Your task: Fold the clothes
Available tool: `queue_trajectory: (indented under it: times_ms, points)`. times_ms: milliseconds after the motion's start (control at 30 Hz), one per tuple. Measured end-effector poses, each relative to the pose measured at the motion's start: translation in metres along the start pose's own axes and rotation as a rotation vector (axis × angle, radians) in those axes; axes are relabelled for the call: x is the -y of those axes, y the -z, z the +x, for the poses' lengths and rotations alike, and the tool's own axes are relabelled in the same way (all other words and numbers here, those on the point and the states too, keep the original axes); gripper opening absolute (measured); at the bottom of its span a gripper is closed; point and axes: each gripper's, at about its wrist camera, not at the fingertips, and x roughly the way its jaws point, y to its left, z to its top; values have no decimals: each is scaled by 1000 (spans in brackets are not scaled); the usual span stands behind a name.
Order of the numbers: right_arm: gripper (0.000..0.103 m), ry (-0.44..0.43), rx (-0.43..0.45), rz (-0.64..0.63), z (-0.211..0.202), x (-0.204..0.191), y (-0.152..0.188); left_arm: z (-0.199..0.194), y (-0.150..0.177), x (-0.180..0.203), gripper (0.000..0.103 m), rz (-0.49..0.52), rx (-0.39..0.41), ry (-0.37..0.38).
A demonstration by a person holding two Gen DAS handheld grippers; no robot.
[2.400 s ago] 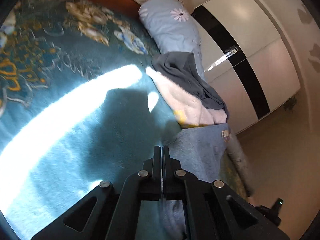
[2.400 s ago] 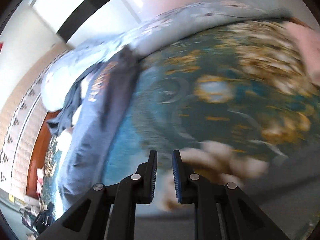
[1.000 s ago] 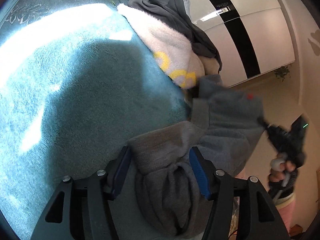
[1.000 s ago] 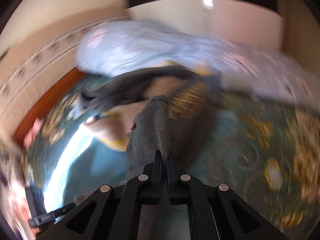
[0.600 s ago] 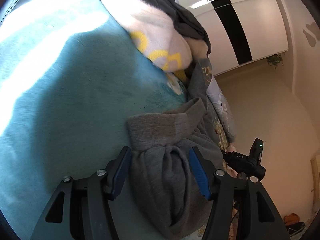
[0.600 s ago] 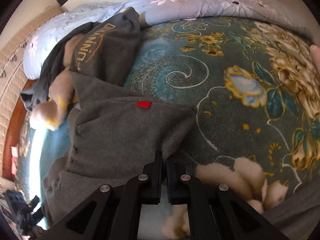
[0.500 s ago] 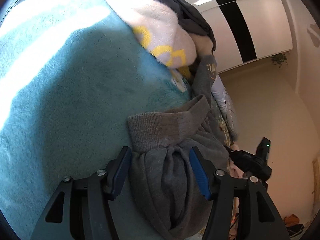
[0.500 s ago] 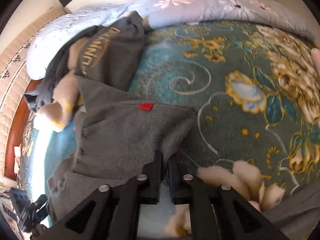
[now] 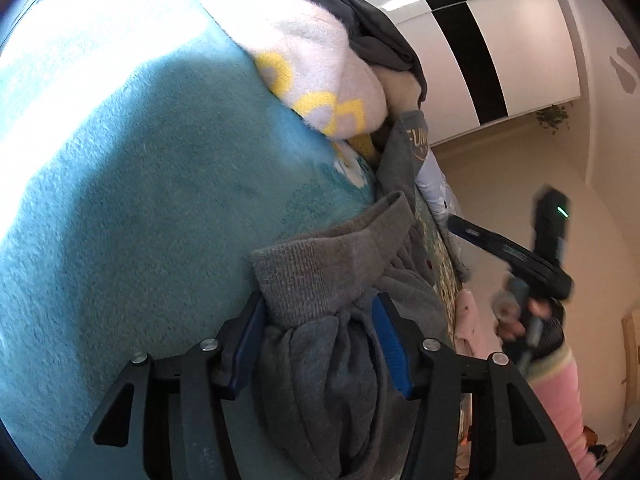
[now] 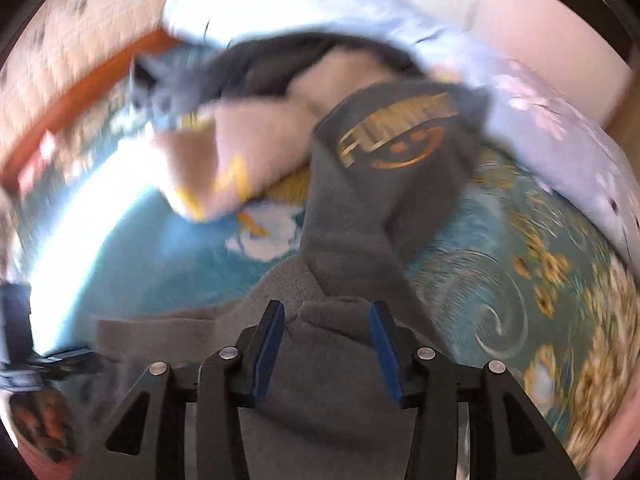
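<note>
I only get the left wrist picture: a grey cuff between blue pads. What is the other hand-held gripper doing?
Observer: The right hand-held gripper is open, its fingers on either side of a fold of the grey sweatshirt.
Operator: Anything printed on that top?
Observer: An orange smiley sits under gold lettering, facing up.
Operator: And beyond the bed?
Observer: A reddish-brown wooden edge, blurred, runs along the far side.

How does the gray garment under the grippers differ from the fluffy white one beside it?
The gray garment is matte knit with a ribbed cuff; the white one is fluffy with yellow markings. The gray garment lies between the open jaws of both grippers, left and right; the white one is untouched, under a dark garment. Both rest on the teal blanket.
</note>
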Motion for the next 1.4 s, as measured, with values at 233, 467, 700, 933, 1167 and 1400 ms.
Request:
queue_trajectory:
  times_ms: [233,467,700,933,1167,1400]
  points:
    - [57,-67,-81,-64,41,-1,-4,3,2,6,55,16,-10,18]
    - [24,5,-58,-78,23,-16,10,1,4,8,27,20,10,-34]
    - [13,83,66,-132,-33,-58,4,-24,12,20,16,50,75,-33]
    - [13,79,254,-199,-94,-113,-24,-100,28,39,16,92,286,-93]
    - [13,30,279,-350,-68,-214,-77,-144,29,14,16,-18,383,-176]
    - [12,1,125,-421,23,-257,-87,-139,27,-12,16,-114,352,-247]
